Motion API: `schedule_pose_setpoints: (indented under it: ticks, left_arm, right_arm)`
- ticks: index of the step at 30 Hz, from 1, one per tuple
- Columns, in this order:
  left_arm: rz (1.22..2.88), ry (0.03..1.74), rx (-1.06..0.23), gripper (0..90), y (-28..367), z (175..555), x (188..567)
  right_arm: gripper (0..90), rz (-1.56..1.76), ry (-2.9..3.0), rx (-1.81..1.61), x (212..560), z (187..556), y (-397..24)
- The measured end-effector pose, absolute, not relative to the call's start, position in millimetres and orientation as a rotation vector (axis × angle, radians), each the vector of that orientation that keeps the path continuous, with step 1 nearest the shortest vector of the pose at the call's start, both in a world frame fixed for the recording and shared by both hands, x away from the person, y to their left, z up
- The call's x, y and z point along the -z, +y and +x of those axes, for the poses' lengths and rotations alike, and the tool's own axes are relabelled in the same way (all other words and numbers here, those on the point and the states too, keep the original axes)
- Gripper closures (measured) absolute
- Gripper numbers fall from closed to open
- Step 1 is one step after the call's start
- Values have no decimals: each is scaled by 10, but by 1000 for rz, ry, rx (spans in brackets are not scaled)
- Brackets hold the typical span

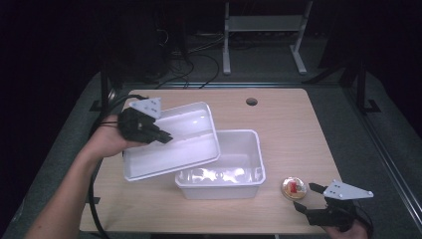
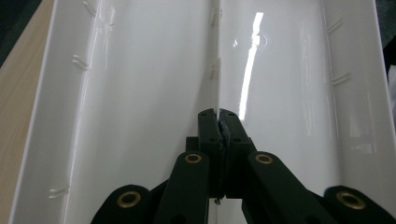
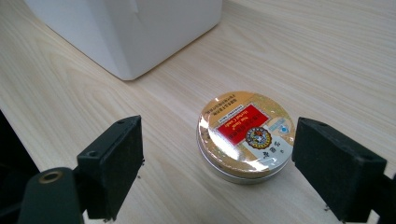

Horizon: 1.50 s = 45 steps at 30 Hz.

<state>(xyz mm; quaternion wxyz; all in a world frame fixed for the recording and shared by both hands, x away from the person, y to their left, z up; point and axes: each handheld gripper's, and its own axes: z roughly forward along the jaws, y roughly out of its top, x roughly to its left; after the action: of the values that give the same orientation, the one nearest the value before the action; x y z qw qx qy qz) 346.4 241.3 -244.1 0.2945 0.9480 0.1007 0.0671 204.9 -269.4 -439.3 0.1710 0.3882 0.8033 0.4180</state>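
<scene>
Black jaws of the left gripper (image 2: 219,122) rise at the bottom of the left gripper view, clamped tight on the thin white edge of a lid (image 2: 140,93) whose glossy underside runs away from the camera. From the high view, that left gripper (image 1: 160,136) sits at the lid's (image 1: 184,144) left end, the person's left hand (image 1: 110,141) wrapped around its body and the forearm coming up from the lower left; the lid is held tilted above the table, its right part overlapping the open white bin (image 1: 239,164). At the table's near right corner, the right hand (image 1: 348,230) keeps the right gripper (image 1: 307,196) low and level, jaws spread wide and pointed at a small round tin (image 1: 292,188) that stands on the wooden table (image 1: 288,129) just right of the bin. Close up, the right gripper view shows what the overhead cannot: the tin (image 3: 246,135) has a gold top with a red label, and it lies between the parted jaws of the right gripper (image 3: 233,163), nearer one than the other, with a corner of the bin (image 3: 135,32) behind.
</scene>
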Motion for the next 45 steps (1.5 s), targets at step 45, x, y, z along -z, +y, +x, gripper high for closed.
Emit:
schedule_pose_setpoints:
  ticks: [45]
  left_arm:
    - [2638,450,-43,894,3324,2986,3922]
  right_arm:
    - [160,1074,2358,-1095,4379,2099,-2631]
